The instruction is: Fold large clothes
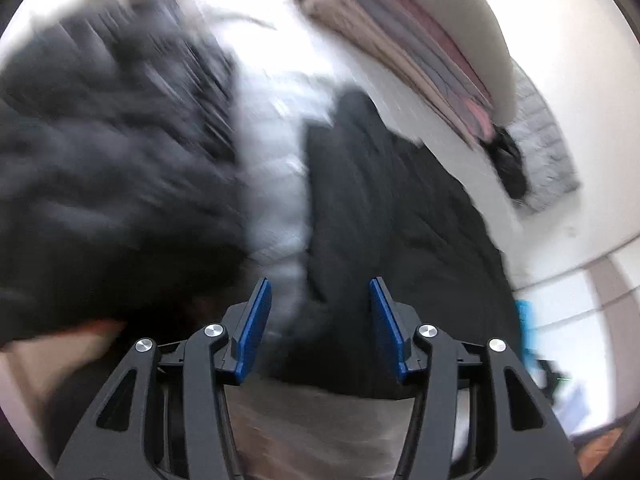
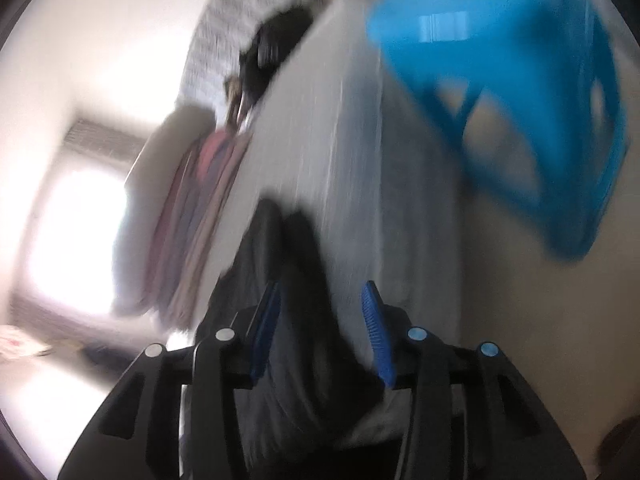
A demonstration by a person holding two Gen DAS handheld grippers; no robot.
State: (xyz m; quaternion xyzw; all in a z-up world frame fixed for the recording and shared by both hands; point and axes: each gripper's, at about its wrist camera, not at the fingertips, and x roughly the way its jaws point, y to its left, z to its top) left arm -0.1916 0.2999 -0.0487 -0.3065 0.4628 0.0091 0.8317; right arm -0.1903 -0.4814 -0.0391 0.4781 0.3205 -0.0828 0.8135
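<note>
Both views are blurred by motion. A large black garment [image 1: 380,220] lies lengthwise on the white bed [image 1: 276,120]. My left gripper [image 1: 320,284] hangs above its near end, jaws open, blue pads [image 1: 256,320] well apart with nothing gripped. A second dark puffy garment [image 1: 100,180] fills the left of that view. In the right wrist view, dark cloth [image 2: 300,280] runs between the fingers of my right gripper [image 2: 320,288] and over its crossbar. It lies against the left pad [image 2: 264,328], while the right pad [image 2: 376,332] seems to stand slightly off it.
A stack of folded pink, grey and beige clothes [image 1: 400,60] [image 2: 200,220] sits further up the bed. A blue plastic laundry basket [image 2: 520,100] is at the upper right. A small dark item [image 2: 276,44] and a grey patterned fabric [image 1: 544,140] lie near the wall.
</note>
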